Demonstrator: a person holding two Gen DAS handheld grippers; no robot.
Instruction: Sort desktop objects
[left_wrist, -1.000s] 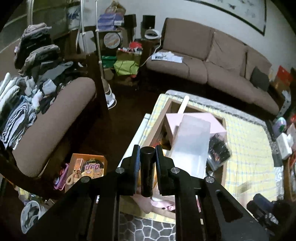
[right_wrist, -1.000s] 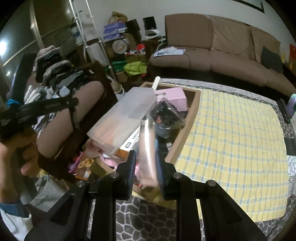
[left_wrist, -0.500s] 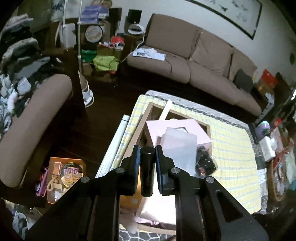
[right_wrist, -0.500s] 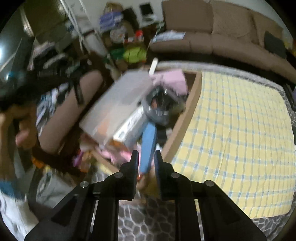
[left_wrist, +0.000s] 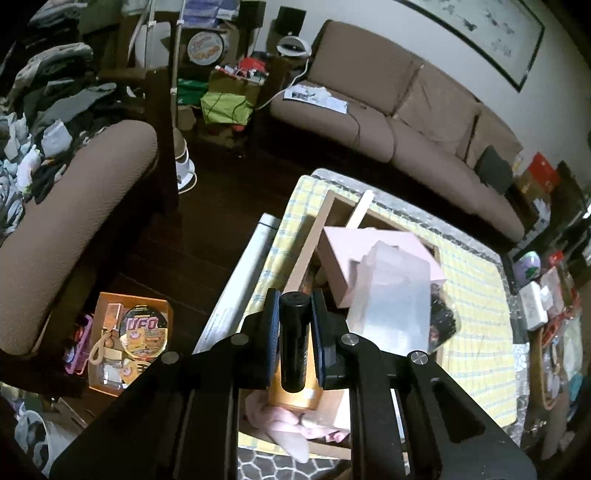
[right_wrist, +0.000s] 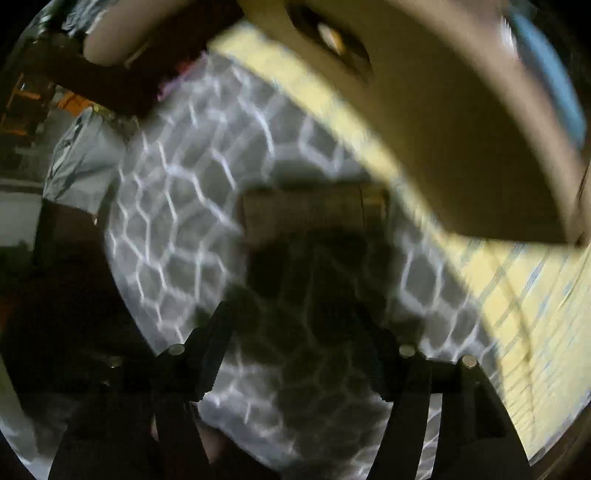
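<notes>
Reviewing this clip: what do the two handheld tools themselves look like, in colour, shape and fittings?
Both are matte black plastic with two angular fingers and round silver screw heads. The left tool has blue ribbed pads on its fingers' inner faces. The right tool is blurred and shadowed; pad colour is unclear. No cables or sleeves show.

A yellow checked cloth (left_wrist: 476, 295) lies beside a grey honeycomb-patterned mat (right_wrist: 177, 206); the box (left_wrist: 373, 251) is pink.
</notes>
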